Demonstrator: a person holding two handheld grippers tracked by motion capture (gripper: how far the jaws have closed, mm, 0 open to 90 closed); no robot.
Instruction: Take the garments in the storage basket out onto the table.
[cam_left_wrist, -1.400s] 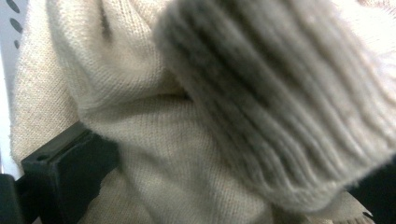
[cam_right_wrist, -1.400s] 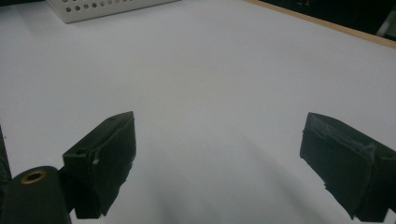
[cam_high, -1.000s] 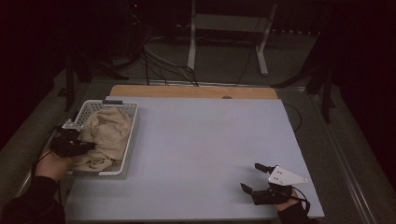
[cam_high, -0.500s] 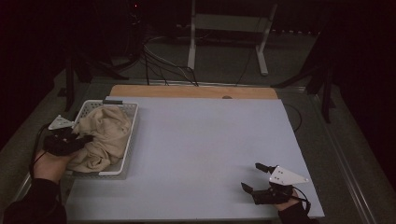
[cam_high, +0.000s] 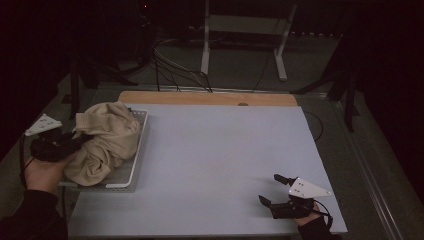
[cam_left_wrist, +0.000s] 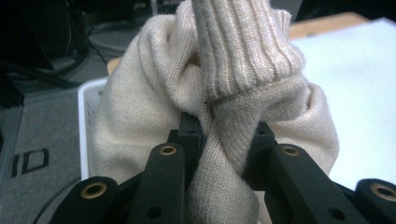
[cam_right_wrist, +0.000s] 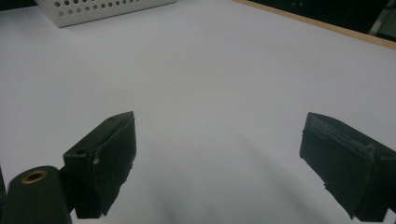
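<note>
Gripping a fold of the cream knitted sweater, the left tool has its jaws clamped tight on the fabric; in the left gripper view the knit bunches between the two black jaws and a ribbed cuff rises above them. From the high view, the sweater hangs in a heap over the white perforated basket at the left edge of the table, with its lower folds resting in the basket and its upper part lifted toward the tool. A hand holds this tool from the left side, just outside the basket.

Right tool: resting low at the near right corner of the table, well apart from the basket. Its jaws stand wide apart with nothing between them; the right gripper view shows bare table surface between the two pads, and a corner of the basket at the top left of that view.
</note>
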